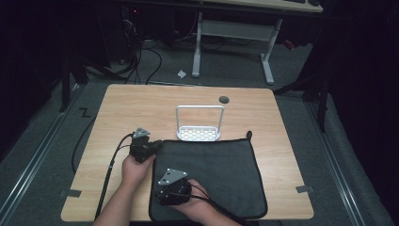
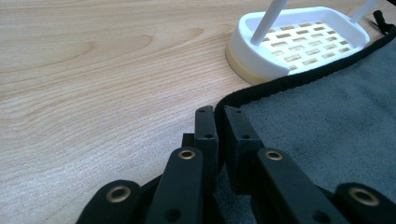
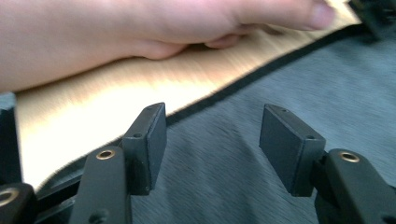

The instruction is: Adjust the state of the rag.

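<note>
A dark grey mat point(image 1: 211, 169) lies on the wooden table point(image 1: 141, 103), reaching its front edge. My left gripper point(image 1: 157, 143) is at the mat's far left corner. In the left gripper view its jaws point(image 2: 219, 116) are pressed together with the mat's black hem point(image 2: 289, 81) running in between them. My right gripper point(image 1: 161, 194) is low over the mat's front left part and points toward its left edge. In the right gripper view the jaws point(image 3: 212, 126) stand wide apart with nothing between them, just above the mat point(image 3: 280, 79). Beyond them is the person's left hand point(image 3: 140, 28).
A white slotted rack point(image 1: 200, 134) with a tall hoop handle stands just past the mat's far edge, close to my left gripper point(image 2: 261, 60). A round cable hole point(image 1: 224, 99) sits near the table's back edge. Cables trail off the table's left side.
</note>
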